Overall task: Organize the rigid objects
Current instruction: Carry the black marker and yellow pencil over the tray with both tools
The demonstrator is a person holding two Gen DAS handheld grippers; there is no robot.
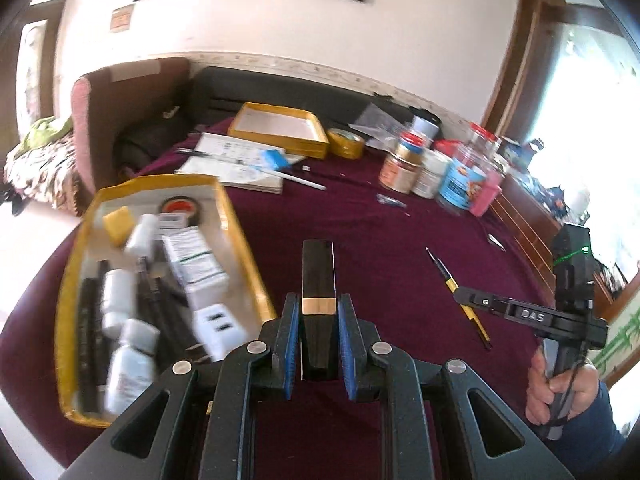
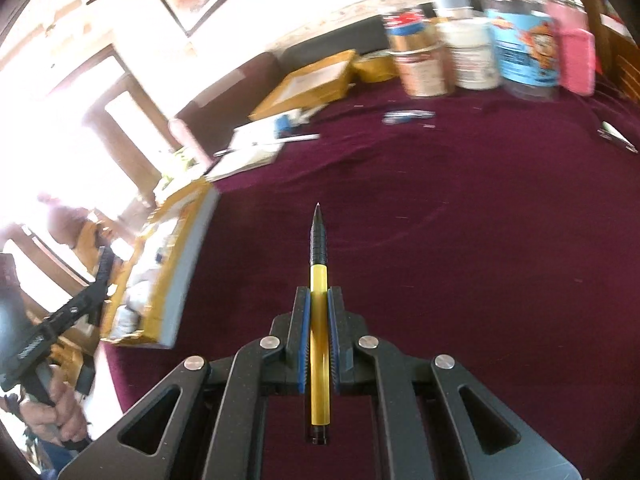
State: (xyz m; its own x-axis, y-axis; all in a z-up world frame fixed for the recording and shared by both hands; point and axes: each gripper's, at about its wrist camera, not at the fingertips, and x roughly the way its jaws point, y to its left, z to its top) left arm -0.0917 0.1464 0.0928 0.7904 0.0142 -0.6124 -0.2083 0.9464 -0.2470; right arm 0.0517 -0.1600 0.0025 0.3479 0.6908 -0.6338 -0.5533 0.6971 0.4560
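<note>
Above the maroon tabletop (image 1: 360,232), the left claw (image 1: 319,320) grips a black bar with a gold band (image 1: 318,276) between its blue pads, just right of the yellow tray (image 1: 236,236) holding bottles and boxes. In the right wrist view, the right claw (image 2: 319,320) clamps a yellow pen (image 2: 319,320), tip pointing forward over the cloth, tray (image 2: 188,264) off left.

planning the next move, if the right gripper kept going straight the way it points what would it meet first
Probably bare maroon tablecloth. The right gripper, shut on the yellow pen, has nothing close ahead; the jars stand far off to the right. Depth is unclear.
</note>
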